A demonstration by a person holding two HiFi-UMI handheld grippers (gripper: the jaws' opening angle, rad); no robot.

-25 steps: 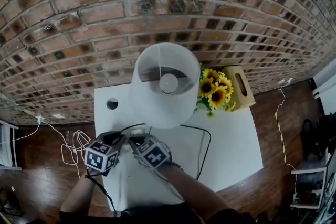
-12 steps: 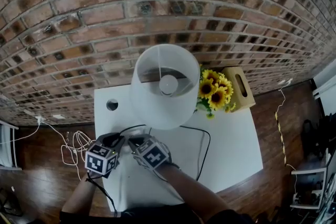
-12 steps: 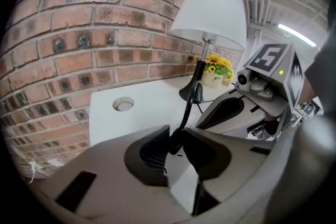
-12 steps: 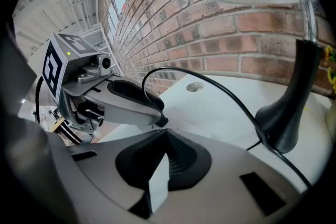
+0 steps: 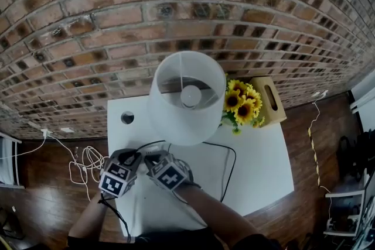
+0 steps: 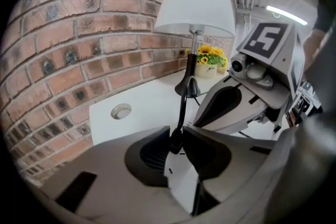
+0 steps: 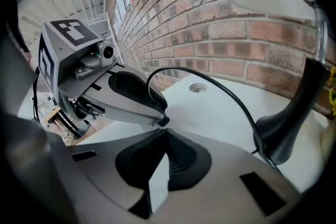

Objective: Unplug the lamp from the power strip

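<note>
My left gripper (image 6: 177,139) is shut on the black plug (image 6: 175,142) of the lamp's cord, which stands on the white power strip (image 6: 181,178). Right beside it, my right gripper (image 7: 164,131) is shut on the power strip (image 7: 156,182); the white slab shows between its jaws. In the head view both grippers, left (image 5: 132,158) and right (image 5: 153,157), sit close together at the table's front left. The cord (image 7: 220,89) arcs from the plug to the lamp's black base (image 7: 283,134). The lamp's white shade (image 5: 184,96) stands at the table's back middle.
The white table (image 5: 258,161) stands against a brick wall and has a round cable hole (image 5: 127,117) at its back left. Sunflowers (image 5: 241,103) and a wooden box (image 5: 268,98) stand right of the lamp. White cables (image 5: 82,164) lie on the floor to the left.
The left gripper's marker cube has rolled a little about its own line. Both grippers stay in the same spot and keep their grips.
</note>
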